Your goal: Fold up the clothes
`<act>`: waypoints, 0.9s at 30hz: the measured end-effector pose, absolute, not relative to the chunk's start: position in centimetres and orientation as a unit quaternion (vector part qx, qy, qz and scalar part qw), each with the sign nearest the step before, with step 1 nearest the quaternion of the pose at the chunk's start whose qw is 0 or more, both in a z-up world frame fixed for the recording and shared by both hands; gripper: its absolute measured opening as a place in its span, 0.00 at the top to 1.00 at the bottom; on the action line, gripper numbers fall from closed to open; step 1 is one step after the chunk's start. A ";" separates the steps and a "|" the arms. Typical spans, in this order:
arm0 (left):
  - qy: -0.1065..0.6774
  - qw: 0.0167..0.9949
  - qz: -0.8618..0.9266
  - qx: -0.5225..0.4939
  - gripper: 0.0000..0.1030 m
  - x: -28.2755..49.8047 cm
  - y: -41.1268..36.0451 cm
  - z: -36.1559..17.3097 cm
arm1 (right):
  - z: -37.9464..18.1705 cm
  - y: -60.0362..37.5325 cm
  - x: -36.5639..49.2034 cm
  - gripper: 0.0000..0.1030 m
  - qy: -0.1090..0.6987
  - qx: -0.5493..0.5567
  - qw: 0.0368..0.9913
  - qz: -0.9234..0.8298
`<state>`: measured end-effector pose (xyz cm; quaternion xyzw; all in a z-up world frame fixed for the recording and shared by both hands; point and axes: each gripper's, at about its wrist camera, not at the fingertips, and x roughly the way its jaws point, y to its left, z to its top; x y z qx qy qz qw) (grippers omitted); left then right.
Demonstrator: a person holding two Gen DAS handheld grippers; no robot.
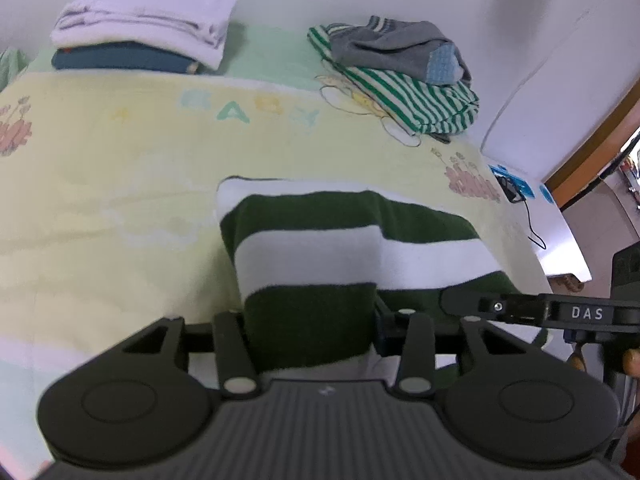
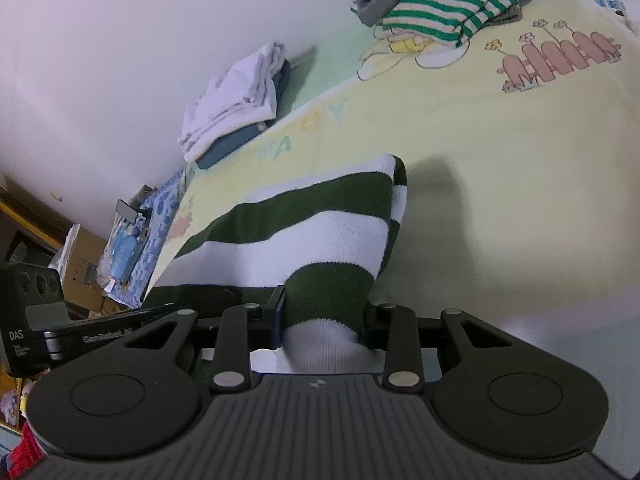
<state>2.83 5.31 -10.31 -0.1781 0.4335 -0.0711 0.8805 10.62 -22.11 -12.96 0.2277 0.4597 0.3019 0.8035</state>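
A thick knitted garment with dark green and white stripes (image 1: 320, 248) lies folded on the yellow baby blanket (image 1: 120, 180). My left gripper (image 1: 310, 320) is shut on its near edge, and a bunched fold fills the space between the jaws. In the right wrist view the same garment (image 2: 320, 220) rises from the blanket (image 2: 500, 160) into my right gripper (image 2: 324, 320), which is shut on another bunched part of its near edge. The two grippers hold the edge side by side. The cloth hides the fingertips of both.
A neat stack of folded clothes, white on blue (image 1: 144, 20), sits at the far left by the wall. A loose pile of a grey piece on a green-striped one (image 1: 400, 72) lies far right. A small device with a cable (image 1: 512, 192) rests past the blanket's right edge.
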 end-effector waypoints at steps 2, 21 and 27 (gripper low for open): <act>0.435 0.880 -0.069 -0.177 0.43 2.8 5.6 -10.4 | -13.0 -22.1 10.7 0.64 0.459 0.222 0.804 0.305; 0.442 0.864 -0.101 -0.218 0.43 3.6 5.6 -12.2 | -14.9 -22.8 12.2 0.60 0.490 0.255 0.766 0.328; 0.436 0.875 -0.092 -0.190 0.59 3.1 4.8 -10.7 | -13.5 -22.5 11.3 0.66 0.470 0.253 0.773 0.342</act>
